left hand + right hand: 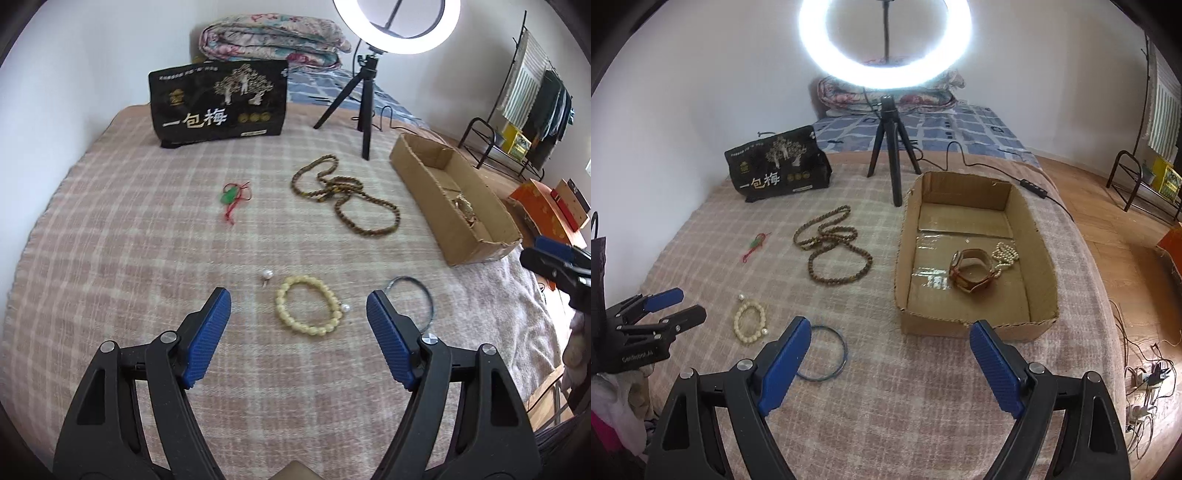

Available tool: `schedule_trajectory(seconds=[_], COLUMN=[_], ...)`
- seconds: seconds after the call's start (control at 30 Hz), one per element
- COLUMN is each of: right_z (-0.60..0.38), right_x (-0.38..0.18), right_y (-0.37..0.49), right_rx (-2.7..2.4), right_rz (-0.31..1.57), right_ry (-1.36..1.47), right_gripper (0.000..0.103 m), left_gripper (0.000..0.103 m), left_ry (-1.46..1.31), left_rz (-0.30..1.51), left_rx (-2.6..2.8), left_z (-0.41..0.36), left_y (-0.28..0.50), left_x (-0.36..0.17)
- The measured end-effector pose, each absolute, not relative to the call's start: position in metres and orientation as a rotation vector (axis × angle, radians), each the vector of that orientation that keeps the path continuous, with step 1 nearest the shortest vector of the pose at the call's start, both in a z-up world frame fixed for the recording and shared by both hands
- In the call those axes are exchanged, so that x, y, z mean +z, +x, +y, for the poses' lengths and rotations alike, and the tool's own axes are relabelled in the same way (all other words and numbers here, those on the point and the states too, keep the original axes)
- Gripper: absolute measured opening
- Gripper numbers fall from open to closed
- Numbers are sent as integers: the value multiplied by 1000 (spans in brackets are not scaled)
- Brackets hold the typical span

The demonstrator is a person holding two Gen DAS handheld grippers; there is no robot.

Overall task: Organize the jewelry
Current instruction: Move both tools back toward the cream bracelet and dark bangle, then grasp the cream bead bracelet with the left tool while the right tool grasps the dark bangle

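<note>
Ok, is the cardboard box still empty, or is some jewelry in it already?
Not empty. The box already holds a watch and a pearl strand beside it, both resting on its floor.

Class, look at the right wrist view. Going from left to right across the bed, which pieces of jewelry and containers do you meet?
Red-corded green pendant → cream beaded bracelet → thin dark wire bangle → open brown cardboard box, with a brown-strapped wristwatch and then a white pearl strand inside it.

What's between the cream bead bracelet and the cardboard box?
The thin dark bangle lies between bracelet and box, clearest in the right wrist view.
</note>
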State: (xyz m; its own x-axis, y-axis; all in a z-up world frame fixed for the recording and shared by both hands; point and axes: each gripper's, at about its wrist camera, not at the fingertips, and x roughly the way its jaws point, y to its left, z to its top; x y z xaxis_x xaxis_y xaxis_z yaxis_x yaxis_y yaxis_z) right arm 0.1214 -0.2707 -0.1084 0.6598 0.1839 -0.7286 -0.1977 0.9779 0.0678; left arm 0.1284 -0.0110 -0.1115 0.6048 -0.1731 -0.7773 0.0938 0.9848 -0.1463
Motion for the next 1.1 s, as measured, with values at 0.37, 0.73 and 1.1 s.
schedule_trajectory(seconds=[0.37, 0.73, 1.1], right_z=[-232, -216, -204], right_x=[-152, -172, -192], right_y=[123, 132, 140], right_rx=[329, 365, 369], right_rz=[926, 977, 1022], right_ry=[-92, -141, -188], right_gripper=[89, 90, 90], left_gripper=[66, 65, 45], left_ry=[-115, -104, -157], left_rz=[991, 1032, 1082], left_rx=[-129, -164, -125], left_z=[6, -5, -4], left_y=[133, 135, 155], left_x=[-146, -163, -179])
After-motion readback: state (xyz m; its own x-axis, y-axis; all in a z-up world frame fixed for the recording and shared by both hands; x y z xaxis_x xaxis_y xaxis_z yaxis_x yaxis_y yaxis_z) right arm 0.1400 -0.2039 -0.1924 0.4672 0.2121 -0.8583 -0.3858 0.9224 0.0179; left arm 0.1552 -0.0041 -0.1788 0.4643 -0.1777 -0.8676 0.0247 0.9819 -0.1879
